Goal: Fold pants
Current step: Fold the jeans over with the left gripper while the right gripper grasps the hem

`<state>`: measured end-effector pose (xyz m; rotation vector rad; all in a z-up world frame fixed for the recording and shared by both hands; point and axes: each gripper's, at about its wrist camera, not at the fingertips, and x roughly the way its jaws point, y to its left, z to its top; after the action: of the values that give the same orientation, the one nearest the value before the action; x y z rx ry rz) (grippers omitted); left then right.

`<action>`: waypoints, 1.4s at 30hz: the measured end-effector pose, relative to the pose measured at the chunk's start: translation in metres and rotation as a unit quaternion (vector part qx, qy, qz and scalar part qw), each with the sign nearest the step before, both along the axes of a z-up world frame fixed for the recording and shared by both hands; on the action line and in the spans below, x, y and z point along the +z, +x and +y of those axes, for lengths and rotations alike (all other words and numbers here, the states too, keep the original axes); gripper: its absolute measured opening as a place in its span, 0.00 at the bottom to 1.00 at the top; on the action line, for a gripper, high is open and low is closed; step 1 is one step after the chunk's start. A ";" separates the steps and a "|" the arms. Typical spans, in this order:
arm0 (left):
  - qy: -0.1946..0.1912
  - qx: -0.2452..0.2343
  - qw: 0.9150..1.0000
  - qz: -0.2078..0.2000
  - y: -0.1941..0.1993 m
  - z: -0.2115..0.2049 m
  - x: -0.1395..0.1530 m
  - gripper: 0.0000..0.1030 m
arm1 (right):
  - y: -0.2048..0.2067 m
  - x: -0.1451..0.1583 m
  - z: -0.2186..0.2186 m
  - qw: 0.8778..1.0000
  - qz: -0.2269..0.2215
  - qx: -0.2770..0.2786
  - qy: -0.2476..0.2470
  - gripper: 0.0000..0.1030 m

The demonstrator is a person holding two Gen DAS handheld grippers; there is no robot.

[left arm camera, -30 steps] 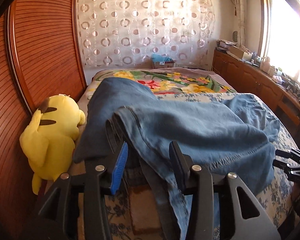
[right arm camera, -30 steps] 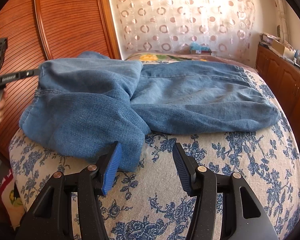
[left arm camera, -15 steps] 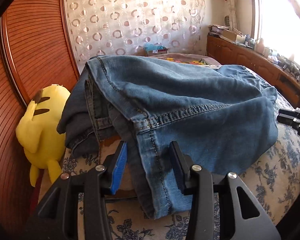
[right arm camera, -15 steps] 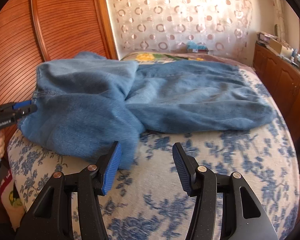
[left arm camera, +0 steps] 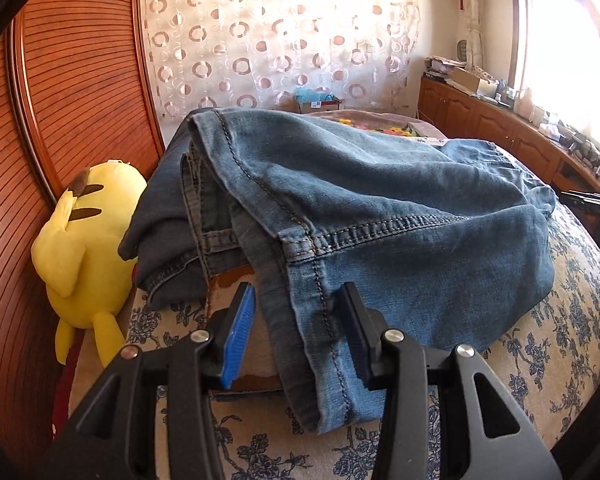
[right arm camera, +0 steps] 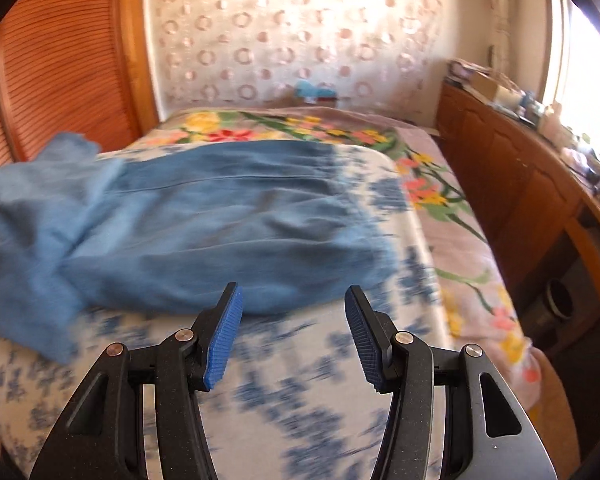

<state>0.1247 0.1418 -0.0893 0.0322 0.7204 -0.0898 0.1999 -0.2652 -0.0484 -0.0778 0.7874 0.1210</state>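
Bed (right arm camera: 324, 412) carries the pants (left arm camera: 380, 216), centre frame. Left claw (left arm camera: 296, 336) straddles a hem, spread; right claw (right arm camera: 292, 332) spread, empty. Pinching one layer only could unravel the fold.

Sunlight poured through the window (left arm camera: 560, 40) onto wooden cabinets (left arm camera: 480, 120), a circle-patterned curtain (left arm camera: 280, 40) and the slatted wood wall (left arm camera: 80, 80).

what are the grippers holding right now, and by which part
Nothing is held. The left gripper stands open around the jeans' leg hem, pads not pressing. The right gripper is open, empty.
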 end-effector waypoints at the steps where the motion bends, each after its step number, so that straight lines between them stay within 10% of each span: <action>1: 0.001 0.001 1.000 -0.002 -0.001 0.001 0.001 0.43 | 0.006 -0.001 -0.007 1.000 0.004 -0.006 0.001 0.52; 7: -0.006 0.001 1.000 -0.018 -0.007 0.006 0.009 0.67 | 0.032 -0.009 -0.032 0.999 0.023 -0.029 0.009 0.52; 23: -0.037 0.012 0.999 0.025 0.001 0.022 -0.016 0.69 | 0.058 -0.021 -0.034 0.998 0.054 -0.032 0.019 0.49; 30: -0.031 0.011 0.999 0.023 0.000 0.019 -0.019 0.67 | 0.059 -0.021 -0.028 0.998 0.055 -0.018 0.024 0.32; 33: -0.045 0.006 0.999 0.029 0.002 0.023 -0.022 0.57 | 0.057 -0.020 -0.024 0.998 0.055 -0.001 0.030 0.13; 34: -0.048 -0.002 0.998 0.030 0.002 0.023 -0.021 0.39 | 0.057 -0.020 -0.023 0.998 0.057 0.004 0.030 0.11; 39: -0.027 -0.026 0.999 0.017 -0.005 0.004 -0.009 0.06 | 0.045 -0.006 -0.024 0.999 0.022 0.005 0.036 0.07; 42: -0.024 -0.030 0.999 0.011 -0.008 0.000 -0.002 0.04 | 0.035 0.013 -0.028 0.999 -0.011 -0.001 0.046 0.06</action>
<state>0.1165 0.1422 -0.0912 0.0068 0.7389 -0.1656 0.2351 -0.2931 -0.0352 0.0089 0.7583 0.1530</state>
